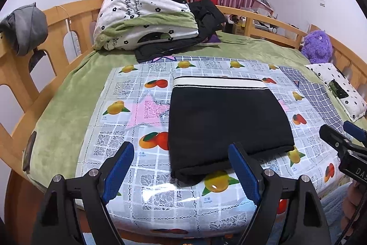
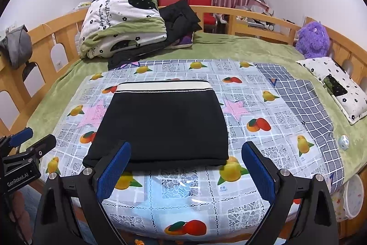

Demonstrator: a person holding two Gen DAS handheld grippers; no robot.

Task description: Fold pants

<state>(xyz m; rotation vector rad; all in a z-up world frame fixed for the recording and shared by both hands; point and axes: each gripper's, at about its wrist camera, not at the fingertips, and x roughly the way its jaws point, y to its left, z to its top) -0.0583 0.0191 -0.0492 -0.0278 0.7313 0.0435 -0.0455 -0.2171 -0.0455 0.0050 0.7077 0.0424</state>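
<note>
Black pants (image 1: 227, 121) (image 2: 165, 123) lie folded into a flat rectangle on the fruit-print plastic sheet (image 1: 128, 111) (image 2: 263, 111), with the cream waistband at the far edge. My left gripper (image 1: 181, 150) hovers open over the pants' near left corner, nothing between its blue pads. My right gripper (image 2: 185, 150) stands open just in front of the pants' near edge, also holding nothing. Each gripper shows at the side of the other's view: the right one (image 1: 341, 130), the left one (image 2: 29, 137).
A folded floral quilt (image 1: 146, 13) and dark clothes (image 1: 206, 13) are piled at the far end of the green bed. A purple plush toy (image 1: 317, 45) and a small pillow (image 1: 337, 88) lie at the right. A wooden rail (image 1: 27, 75) runs around the bed.
</note>
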